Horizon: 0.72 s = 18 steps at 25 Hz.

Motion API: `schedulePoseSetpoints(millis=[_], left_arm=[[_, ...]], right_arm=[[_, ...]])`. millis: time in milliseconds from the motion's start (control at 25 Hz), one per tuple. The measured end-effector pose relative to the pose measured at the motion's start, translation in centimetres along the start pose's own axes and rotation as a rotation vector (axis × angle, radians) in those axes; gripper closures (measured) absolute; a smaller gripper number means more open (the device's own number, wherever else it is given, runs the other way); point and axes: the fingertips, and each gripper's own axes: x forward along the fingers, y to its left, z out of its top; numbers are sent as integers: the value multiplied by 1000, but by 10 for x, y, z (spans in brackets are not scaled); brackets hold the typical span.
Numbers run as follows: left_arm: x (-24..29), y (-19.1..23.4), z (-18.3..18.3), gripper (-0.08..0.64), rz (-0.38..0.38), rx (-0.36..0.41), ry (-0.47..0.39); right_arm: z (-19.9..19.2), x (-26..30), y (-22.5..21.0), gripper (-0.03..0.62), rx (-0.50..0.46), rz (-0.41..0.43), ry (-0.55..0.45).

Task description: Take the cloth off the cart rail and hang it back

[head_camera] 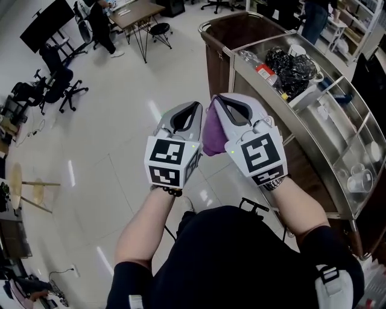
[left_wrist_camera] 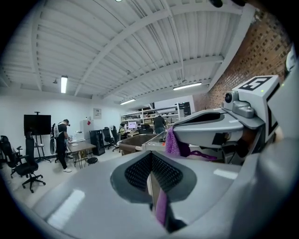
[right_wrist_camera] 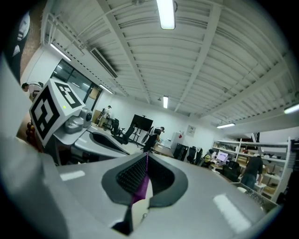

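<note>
Right gripper (head_camera: pixel 221 99) on bunched purple cloth (head_camera: pixel 211 134)

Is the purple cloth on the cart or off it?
Off. The purple cloth hangs pinched between the left tool and right tool, beside the steel cart.

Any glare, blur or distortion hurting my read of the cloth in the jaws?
Head view: sharp, evenly lit, faint glare streaks on the floor, cloth plain. Left gripper view: heavy fisheye bend, dark corners, near jaws slightly soft, cloth readable. Right gripper view: same bend, ceiling lamp blown out, cloth between the jaws clear.
</note>
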Motion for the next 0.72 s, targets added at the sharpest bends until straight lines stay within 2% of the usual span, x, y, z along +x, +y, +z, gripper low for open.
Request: schedulePoseSetpoints(millis=[440,720], left_arm=[[-20,92,2,561,-168,24,-20],[-41,135,15,561,-238,19,-43]], right_arm=[[36,76,35,586,-8,-158,72],[57,114,58,586,-21,-236,103]])
